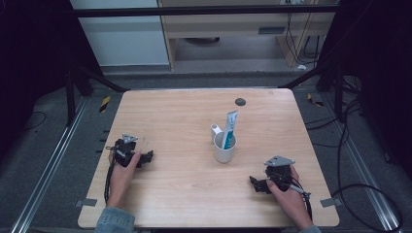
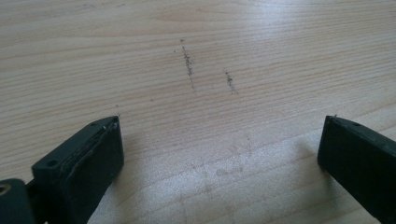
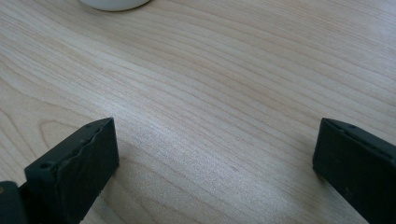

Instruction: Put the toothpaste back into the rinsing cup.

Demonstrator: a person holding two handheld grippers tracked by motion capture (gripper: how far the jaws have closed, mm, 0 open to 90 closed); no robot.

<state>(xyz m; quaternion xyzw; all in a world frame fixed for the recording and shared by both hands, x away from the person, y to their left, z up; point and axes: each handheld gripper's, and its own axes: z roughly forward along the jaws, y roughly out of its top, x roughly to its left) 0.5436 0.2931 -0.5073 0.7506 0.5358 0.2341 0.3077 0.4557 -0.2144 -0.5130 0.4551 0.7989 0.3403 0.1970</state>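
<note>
Cup (image 1: 225,148) stands mid-table, tube (image 1: 230,127) upright inside, leaning on rim. Both grippers rest on table (image 1: 184,121), well apart from cup, jaws wide, holding nothing. Left gripper (image 1: 145,156) at left edge; right gripper (image 1: 256,185) nearer — cup base (image 3: 114,3) shows at top of its view. Likely step: reach for tube. Advice: approach with right from side, close on tube above rim — lift straight up so cup doesn't tip.

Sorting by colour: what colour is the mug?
White; the mug shows best in the high view.
</note>
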